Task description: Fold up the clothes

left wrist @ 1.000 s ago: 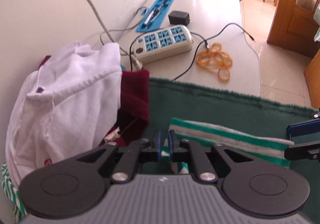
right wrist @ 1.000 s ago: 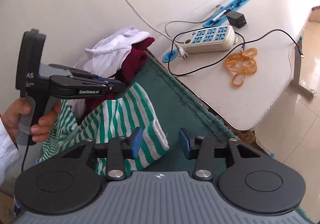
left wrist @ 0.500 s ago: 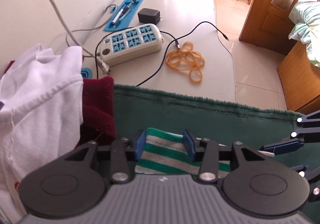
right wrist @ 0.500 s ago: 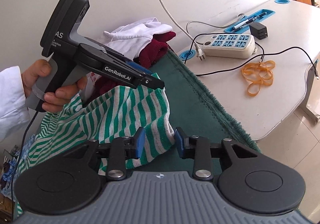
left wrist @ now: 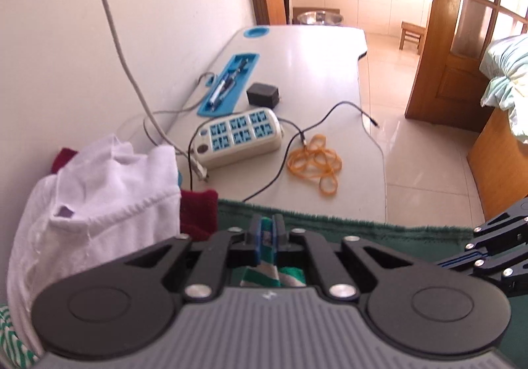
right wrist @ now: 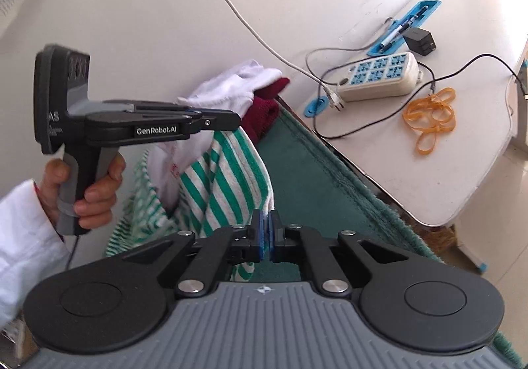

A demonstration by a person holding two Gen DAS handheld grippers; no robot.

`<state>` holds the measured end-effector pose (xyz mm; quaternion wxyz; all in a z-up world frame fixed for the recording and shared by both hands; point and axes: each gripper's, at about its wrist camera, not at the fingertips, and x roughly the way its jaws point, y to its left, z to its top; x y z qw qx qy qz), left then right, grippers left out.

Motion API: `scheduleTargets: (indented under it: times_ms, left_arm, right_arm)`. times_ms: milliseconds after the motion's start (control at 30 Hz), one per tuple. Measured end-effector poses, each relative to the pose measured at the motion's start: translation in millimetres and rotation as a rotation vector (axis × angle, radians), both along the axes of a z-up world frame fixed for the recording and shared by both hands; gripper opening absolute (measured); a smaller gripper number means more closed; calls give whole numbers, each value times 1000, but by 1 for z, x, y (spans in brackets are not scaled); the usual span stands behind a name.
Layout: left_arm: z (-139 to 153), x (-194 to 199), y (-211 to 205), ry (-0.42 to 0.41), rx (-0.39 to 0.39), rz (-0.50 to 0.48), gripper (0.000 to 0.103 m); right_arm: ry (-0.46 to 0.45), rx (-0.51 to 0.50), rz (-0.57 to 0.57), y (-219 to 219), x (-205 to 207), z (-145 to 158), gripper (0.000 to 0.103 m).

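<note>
Setting: a white desk [left wrist: 316,78] against a pale wall, its near end covered by a dark green mat [right wrist: 310,171]. Item: one green-and-white striped garment [right wrist: 227,177], hanging above the mat. The left gripper [left wrist: 266,235] was clamped on a bunch of its edge; the right gripper [right wrist: 266,237] was closed at its lower hem, though whether cloth sat between those pads could not be told. Handling, as judged: light, soft and limp, likely to sag and twist, best taken at corners or hem. Beside it lay a heap of a white garment [left wrist: 99,204] and a dark red one [left wrist: 198,214]. Container: a blue tray [left wrist: 229,83] holding pens. Also a power strip [left wrist: 239,138] and orange rubber bands [left wrist: 315,164].
</note>
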<state>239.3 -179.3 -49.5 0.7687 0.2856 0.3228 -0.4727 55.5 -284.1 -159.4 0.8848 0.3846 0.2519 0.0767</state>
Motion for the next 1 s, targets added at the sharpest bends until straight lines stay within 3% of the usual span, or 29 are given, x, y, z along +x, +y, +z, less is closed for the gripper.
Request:
scheduleTargets:
  times_ms: [133,333,600,700,767,833,900,967,1000]
  left_arm:
    - [29,-12,24,-54,-42,-6,2]
    - [46,-24,94,-95,-42,53,2]
    - [43,-25,220,-135,-75,304,0]
    - [24,-18,266,-78,-84,412,0]
    - [4,-18,289,9,-74,453,0]
    - [-15,-27,305,36,-62,473,2]
    - [-33,-33,318,81,-89,498,4]
    - [-47,-30,320,152,-116,515,11]
    - [-53,-28,317,168,-121,521,16]
  right_arm:
    - [-95,87,66,5,-7,31,3]
    - [-153,143,244,65,4,59,3]
    - [-98,104,473,182,41,44,3]
    - [-48,55,516,221,53,27,3]
    - [-8,8,529,238,57,19,3]
    - [19,-28,526,245,56,15,5]
    - [29,-86,500,245,49,18,10]
    - [33,-184,486,248,41,23,29]
    - [34,-236,480,250,36,25,33]
